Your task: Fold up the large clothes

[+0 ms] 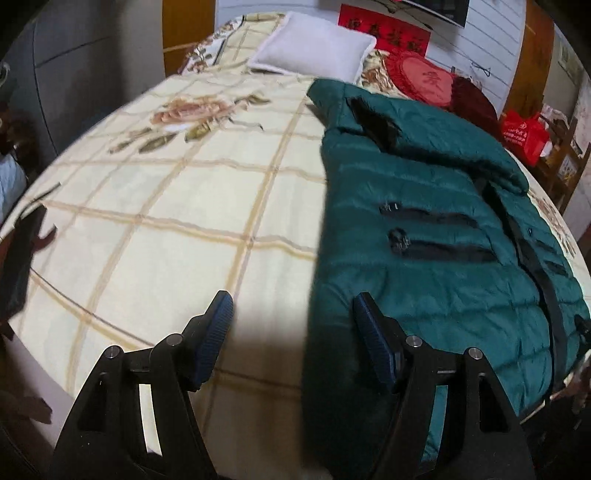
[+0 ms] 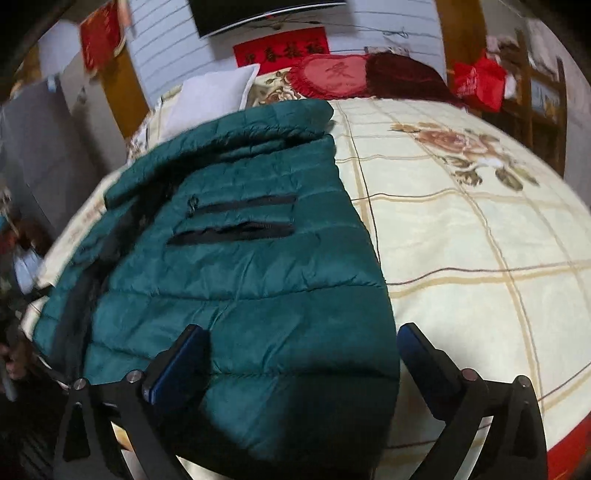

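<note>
Tongs (image 1: pixel 291 325); jacket (image 1: pixel 424 240), pillow (image 1: pixel 314 48) beyond.

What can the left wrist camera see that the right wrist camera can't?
Only the left wrist view shows the left gripper, open, with the jacket's edge between its fingers. Only the right wrist view shows the right gripper, open over the jacket's near end, and a dark screen on the wall. Both show the jacket with its two zips, the bedspread, the white pillow and the red cushion.
</note>
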`<state>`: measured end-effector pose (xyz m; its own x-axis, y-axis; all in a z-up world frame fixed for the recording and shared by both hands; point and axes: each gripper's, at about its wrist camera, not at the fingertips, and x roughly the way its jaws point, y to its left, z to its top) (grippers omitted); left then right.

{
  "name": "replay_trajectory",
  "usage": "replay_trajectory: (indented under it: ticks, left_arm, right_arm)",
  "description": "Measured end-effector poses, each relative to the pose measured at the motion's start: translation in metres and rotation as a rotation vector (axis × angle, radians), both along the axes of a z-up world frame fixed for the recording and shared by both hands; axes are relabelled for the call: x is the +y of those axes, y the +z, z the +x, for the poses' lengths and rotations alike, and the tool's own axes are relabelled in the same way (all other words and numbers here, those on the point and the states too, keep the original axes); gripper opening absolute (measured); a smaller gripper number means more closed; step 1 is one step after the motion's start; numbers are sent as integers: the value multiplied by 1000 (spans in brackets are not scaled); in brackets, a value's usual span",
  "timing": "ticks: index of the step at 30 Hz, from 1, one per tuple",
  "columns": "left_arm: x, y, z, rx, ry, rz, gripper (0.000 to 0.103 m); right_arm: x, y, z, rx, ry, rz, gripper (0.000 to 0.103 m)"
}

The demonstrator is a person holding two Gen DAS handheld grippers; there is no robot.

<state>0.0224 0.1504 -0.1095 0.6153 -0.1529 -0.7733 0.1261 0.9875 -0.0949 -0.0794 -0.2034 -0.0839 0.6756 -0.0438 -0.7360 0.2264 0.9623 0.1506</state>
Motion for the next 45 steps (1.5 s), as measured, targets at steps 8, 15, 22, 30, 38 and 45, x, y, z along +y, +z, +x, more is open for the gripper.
replay_trajectory:
  ticks: [8, 15, 22, 30, 38, 45]
  left_arm:
    - [-11, -2, -6, 78, -166, -226, 77]
    - [-23, -1, -13, 73, -205, -160, 88]
    - [-16, -4, -13, 78, -186, -161, 90]
    - [-32, -3, -6, 108, -319, -309, 100]
    - [-33, -5, -12, 68, -286, -240, 100]
    - [-44, -10, -16, 25, -286, -144, 102]
  right_arm:
    - [3, -3, -3, -13, -3, -32, 103]
    - [-2, 3, -16, -52, 57, 162, 103]
    - [4, 3, -22, -63, 82, 182, 103]
    - [7, -1, -4, -130, 164, 272, 103]
    - [6, -3, -6, -149, 165, 311, 90]
    - [-11, -6, -10, -144, 89, 350, 56]
